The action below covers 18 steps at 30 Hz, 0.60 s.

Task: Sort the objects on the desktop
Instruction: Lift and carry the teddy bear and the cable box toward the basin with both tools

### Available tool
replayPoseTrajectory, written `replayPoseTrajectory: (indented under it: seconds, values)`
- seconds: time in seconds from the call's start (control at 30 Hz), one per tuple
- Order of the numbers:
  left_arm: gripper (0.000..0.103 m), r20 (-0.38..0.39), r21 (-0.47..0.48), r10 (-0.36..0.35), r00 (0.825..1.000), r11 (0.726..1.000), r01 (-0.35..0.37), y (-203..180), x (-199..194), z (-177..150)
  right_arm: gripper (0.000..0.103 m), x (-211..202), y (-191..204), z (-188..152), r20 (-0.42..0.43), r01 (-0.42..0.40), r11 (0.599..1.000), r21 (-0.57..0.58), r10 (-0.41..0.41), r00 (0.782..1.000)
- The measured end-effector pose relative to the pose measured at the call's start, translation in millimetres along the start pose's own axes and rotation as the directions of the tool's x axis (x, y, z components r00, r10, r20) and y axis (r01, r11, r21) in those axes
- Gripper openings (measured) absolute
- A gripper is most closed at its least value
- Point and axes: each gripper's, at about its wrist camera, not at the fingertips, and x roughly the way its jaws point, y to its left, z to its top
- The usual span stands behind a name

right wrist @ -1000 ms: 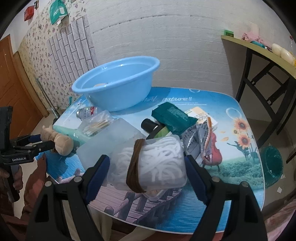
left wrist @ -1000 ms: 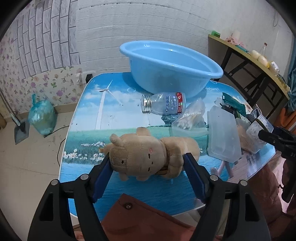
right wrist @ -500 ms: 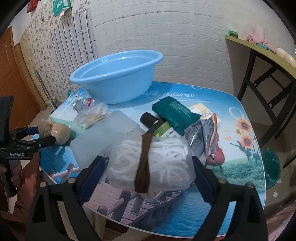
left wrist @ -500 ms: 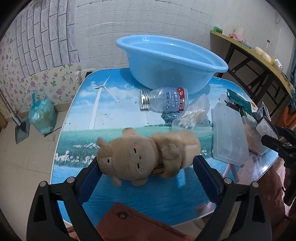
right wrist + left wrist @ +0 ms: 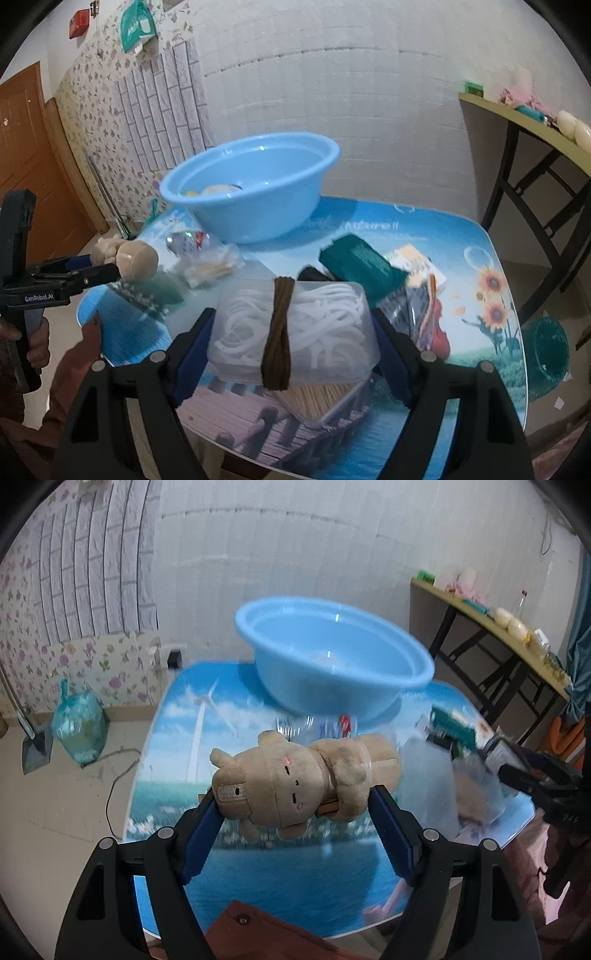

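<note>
My left gripper (image 5: 295, 805) is shut on a tan plush toy (image 5: 295, 771) and holds it above the table, in front of the blue basin (image 5: 332, 664). The toy and left gripper also show in the right wrist view (image 5: 125, 258). My right gripper (image 5: 291, 332) is shut on a clear plastic box of white cords (image 5: 295, 328) with a brown band round it, lifted off the table. The blue basin (image 5: 255, 184) stands at the back of the table and holds a few small items.
On the picture-printed table (image 5: 461, 295) lie a clear bottle (image 5: 188, 240), a bag of sticks (image 5: 210, 266), a green packet (image 5: 362, 266), foil packets (image 5: 421, 302) and a box of sticks (image 5: 321, 398). A side table (image 5: 498, 627) stands right. A bin bag (image 5: 77, 731) sits on the floor.
Both grippers have closed on their objects and lifted them. The plush toy has risen toward the basin; the cord box has come up off the stick box.
</note>
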Motion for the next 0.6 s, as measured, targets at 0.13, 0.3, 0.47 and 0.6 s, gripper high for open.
replayPoseTrajectory:
  seconds: [0.13, 0.3, 0.47, 0.6]
  values:
    - [0.078, 0.073, 0.011, -0.002, 0.997, 1.000, 0.001, -5, -17, 24, 0.080, -1, 6, 15, 0.026, -0.022, 1.000, -0.010, 0.023, 0.999]
    - [0.078, 0.102, 0.028, -0.005, 0.995, 1.000, 0.002, -8, -15, 47, 0.080, 5, 13, 35, 0.053, -0.043, 0.999, -0.032, 0.045, 0.998]
    - [0.078, 0.122, 0.040, -0.016, 0.992, 0.999, 0.011, -14, -4, 69, 0.080, 9, 20, 60, 0.091, -0.069, 0.995, -0.065, 0.075, 0.993]
    - [0.078, 0.110, 0.061, -0.018, 0.994, 0.998, 0.011, -19, 12, 82, 0.080, 20, 20, 78, 0.107, -0.088, 0.993, -0.075, 0.096, 0.990]
